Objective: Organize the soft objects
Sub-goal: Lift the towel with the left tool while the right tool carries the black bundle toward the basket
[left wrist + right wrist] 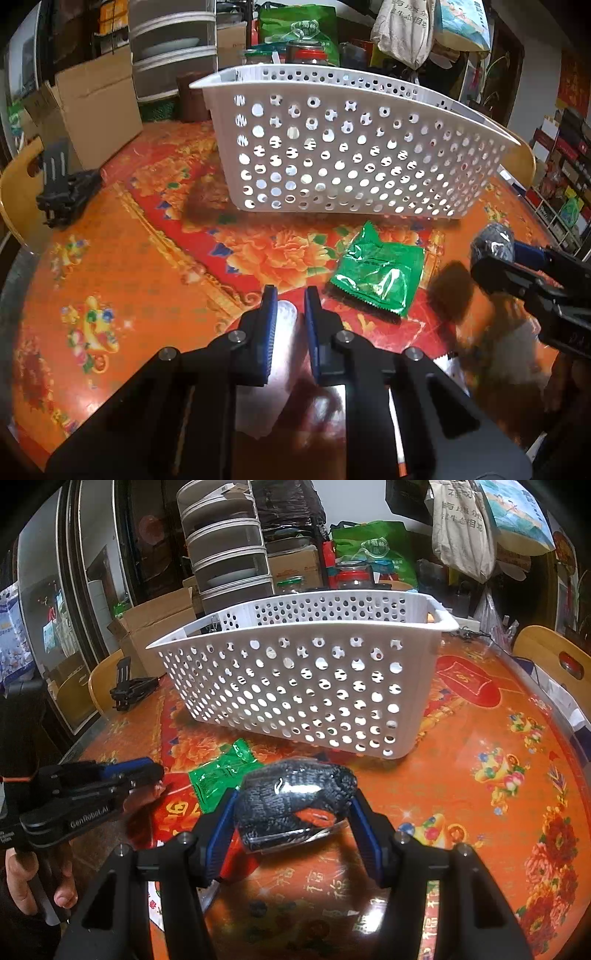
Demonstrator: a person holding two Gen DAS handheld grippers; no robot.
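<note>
Holding the dark knitted bundle in the right gripper, we should lift it over the white basket rim before letting go. Our left gripper has narrow jaws around something pale and blurred. One green packet lies before the one basket, mid-table.

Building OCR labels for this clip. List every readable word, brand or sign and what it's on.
"GenRobot.AI": on the body of the left tongs, right wrist view.
"福": gold characters on the red-orange tablecloth, several places.
Green packet: print too small to read.
Hanging cloth bag: dark Chinese characters, too blurred to read.
Green bag behind the white basket: logo and text too blurred.
Wrapped dark knit item in the right tongs: no text visible.
</note>
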